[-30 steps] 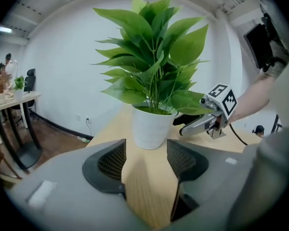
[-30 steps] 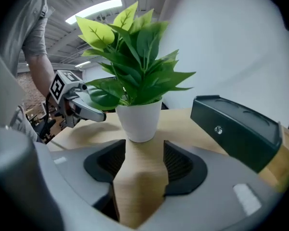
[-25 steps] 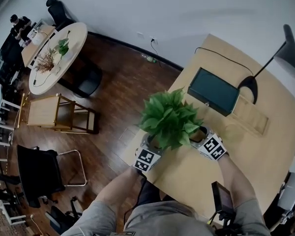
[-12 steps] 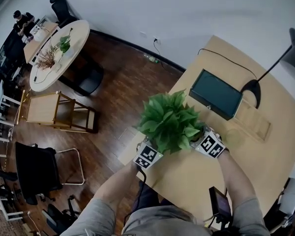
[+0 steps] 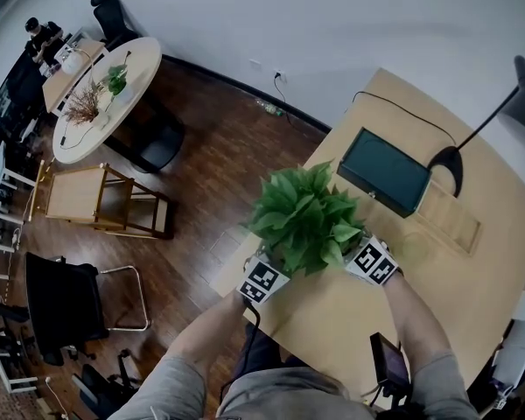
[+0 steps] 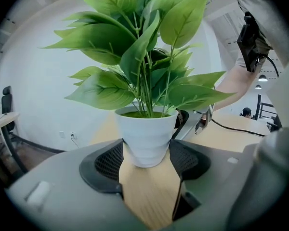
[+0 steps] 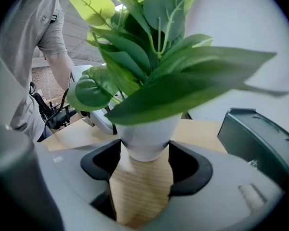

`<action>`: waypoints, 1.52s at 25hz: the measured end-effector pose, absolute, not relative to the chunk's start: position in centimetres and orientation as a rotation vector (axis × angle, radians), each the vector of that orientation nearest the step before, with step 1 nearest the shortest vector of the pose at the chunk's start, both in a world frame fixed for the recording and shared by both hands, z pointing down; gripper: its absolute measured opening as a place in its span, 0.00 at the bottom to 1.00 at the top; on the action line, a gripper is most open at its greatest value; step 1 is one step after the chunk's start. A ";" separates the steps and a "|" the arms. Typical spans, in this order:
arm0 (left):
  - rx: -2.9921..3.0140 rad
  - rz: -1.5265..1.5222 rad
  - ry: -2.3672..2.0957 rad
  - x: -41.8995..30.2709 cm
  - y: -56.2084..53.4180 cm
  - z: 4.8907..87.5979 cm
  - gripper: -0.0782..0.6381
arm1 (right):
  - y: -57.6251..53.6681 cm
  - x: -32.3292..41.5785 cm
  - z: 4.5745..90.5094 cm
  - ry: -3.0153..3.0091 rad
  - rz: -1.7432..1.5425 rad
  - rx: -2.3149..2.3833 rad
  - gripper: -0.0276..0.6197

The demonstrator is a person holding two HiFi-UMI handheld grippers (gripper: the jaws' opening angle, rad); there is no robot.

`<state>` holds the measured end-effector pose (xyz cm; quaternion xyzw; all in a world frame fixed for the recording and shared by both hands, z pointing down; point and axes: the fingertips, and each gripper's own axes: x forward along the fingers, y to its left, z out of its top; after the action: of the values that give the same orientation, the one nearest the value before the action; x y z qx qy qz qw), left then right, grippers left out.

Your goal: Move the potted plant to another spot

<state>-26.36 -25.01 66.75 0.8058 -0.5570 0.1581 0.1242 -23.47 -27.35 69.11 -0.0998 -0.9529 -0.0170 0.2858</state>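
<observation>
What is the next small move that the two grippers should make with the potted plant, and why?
Probably raise both grippers together a little, straight up. The white pot sits between the jaws of the left gripper and the right gripper, touching its wall; the right jaws have just been closing on it. Its base rests on the table.

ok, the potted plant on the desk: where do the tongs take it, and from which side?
The white pot, mid-wall, on a level approach from the near edge of the table. The leaves overhang the rim, so coming from above is probably blocked. The pot stands upright, and its wall is bare, round and widens upward, which should keep it from slipping down.
</observation>
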 end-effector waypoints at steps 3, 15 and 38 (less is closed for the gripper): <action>2.364 0.454 -1.628 -26.1 -25.1 65.9 0.52 | -27.5 -23.3 68.4 -2.559 -0.051 -0.250 0.54; 2.499 0.432 -1.570 -23.7 -25.3 57.6 0.52 | -27.6 -20.8 60.4 -2.562 -0.099 -0.083 0.54; 2.970 0.326 -0.934 -8.1 -23.2 50.2 0.53 | -24.2 -4.2 53.0 -2.460 -0.019 0.625 0.54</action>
<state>-8.10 -23.24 50.19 0.9488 -0.2983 0.1040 0.0058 -4.22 -24.18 52.97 0.2350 -0.9254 -0.0073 0.2973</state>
